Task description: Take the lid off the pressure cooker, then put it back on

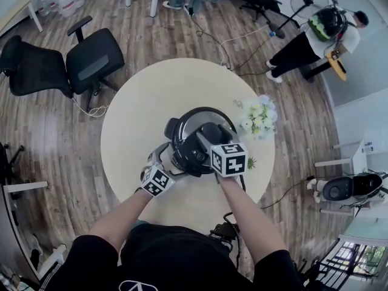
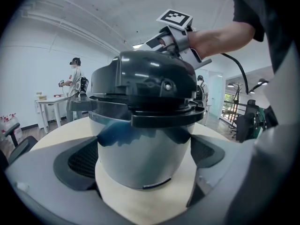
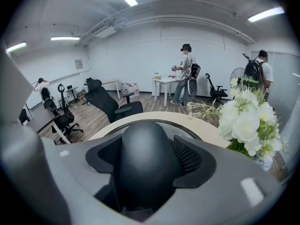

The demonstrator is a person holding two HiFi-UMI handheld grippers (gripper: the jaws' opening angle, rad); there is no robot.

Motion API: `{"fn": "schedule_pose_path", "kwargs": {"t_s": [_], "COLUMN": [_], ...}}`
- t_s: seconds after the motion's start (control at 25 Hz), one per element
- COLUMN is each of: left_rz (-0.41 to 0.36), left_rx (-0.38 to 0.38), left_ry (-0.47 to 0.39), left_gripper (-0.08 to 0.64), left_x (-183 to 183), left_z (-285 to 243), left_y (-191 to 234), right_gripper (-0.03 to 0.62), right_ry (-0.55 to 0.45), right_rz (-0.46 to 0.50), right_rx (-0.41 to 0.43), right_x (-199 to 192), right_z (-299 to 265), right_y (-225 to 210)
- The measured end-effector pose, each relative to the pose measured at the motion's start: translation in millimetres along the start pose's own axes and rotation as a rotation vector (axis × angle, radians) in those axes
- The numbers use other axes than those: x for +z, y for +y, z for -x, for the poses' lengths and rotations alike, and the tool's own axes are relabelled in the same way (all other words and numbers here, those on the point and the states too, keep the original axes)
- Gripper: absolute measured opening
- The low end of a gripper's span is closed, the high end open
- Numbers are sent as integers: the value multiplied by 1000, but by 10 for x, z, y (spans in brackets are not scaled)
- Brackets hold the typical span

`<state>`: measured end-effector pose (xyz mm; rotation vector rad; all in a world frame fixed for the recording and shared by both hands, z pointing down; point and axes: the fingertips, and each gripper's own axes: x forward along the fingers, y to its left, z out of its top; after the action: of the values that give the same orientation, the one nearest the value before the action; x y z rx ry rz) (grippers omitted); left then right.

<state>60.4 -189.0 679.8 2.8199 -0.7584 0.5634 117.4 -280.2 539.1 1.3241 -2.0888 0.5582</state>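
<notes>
While the round table point(image 1: 136, 105) bears the pressure cooker point(image 2: 140, 156) at its centre, lid point(image 2: 140, 78) seated on top, the left gripper point(image 2: 145, 172) clamps the steel body between its jaws and the right gripper point(image 3: 150, 162) pinches the lid's black handle point(image 3: 143, 142).

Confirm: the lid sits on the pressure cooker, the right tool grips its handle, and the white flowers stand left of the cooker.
Not left: the head view shows the white flowers right of the pressure cooker. The lid is on; the right tool grips its handle.
</notes>
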Motion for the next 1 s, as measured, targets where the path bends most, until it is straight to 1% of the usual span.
{"fn": "schedule_pose_path", "kwargs": {"t_s": [0.36,0.6,0.8,1.0], "left_rz": [0,-4,-7,-3], "left_rx": [3,1,3,5], "left_ry": [-3,-2,-3,0], "left_gripper": [591,591,591,591], "left_x": [16,12,22,-13], "left_z": [-14,12,19,15], "left_y": [14,2,7,6], "right_gripper": [337,336,334,333], "right_ry": [-22,-48,-51,-65], "right_rz": [-2,-3,-7,-6], "right_rx": [5,5,-13,-42], "right_x": [322,380,267,-39], "right_z": [368,793,1152,1465], "right_y": [7,40,5,-34]}}
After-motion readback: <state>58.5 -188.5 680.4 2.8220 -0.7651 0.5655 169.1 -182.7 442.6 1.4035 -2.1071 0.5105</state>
